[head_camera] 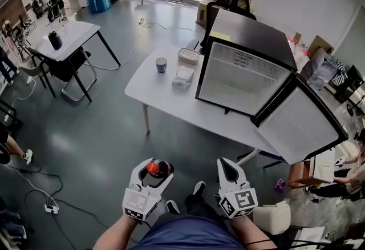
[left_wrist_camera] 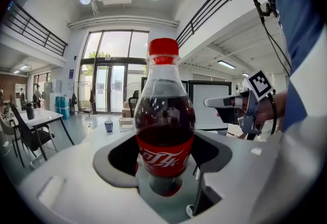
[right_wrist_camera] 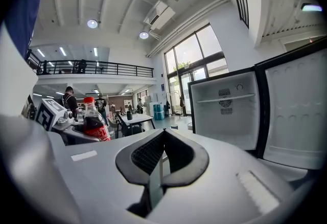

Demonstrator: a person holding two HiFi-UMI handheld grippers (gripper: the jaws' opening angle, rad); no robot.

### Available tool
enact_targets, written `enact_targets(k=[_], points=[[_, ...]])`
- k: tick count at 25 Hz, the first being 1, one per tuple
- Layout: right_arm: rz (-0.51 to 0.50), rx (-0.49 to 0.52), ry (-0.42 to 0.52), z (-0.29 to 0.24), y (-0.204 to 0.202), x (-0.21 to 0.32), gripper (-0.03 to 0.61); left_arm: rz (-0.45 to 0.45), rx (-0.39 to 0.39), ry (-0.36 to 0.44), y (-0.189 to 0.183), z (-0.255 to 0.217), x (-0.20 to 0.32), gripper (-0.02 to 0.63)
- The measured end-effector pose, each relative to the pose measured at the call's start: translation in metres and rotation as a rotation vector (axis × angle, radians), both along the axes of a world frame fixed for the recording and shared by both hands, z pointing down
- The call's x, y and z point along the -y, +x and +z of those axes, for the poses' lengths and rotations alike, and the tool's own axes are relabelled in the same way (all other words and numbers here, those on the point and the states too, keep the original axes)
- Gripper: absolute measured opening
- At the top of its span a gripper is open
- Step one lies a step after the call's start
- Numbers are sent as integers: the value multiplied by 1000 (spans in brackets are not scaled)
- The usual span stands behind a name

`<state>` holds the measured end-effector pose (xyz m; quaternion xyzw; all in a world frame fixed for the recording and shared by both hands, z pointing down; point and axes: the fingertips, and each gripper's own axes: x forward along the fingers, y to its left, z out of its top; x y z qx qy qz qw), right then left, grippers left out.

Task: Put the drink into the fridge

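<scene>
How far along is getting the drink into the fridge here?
Done: the fridge door stands open, and the left gripper is shut on the cola bottle. In hand: the bottle is held upright, well short of the fridge; the right gripper is shut, empty. Left: carrying it over and setting it inside.

Right gripper (right_wrist_camera: 163, 135): white body, black padded jaws closed tip to tip, nothing between them. Right of it, small fridge with black frame and white interior (right_wrist_camera: 225, 110), door (right_wrist_camera: 296, 110) swung open, one shelf high inside, rest bare. Far left, clear plastic cola bottle with red cap and red label (right_wrist_camera: 94, 125), upright, sitting in the left gripper (right_wrist_camera: 65, 127), whose marker cube shows. Background: white table (right_wrist_camera: 137, 119) with a dark cup (right_wrist_camera: 130, 115) on it, a few people standing, balcony railing above.
</scene>
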<state>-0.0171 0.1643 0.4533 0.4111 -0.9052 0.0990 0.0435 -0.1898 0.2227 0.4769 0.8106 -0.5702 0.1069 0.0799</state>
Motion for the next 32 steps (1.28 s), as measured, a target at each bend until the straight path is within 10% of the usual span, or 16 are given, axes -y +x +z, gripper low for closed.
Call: enact_targets(k=[32], points=[[-42, 86, -62, 14, 77, 201, 6, -33, 46, -41, 84, -4, 230, 310]])
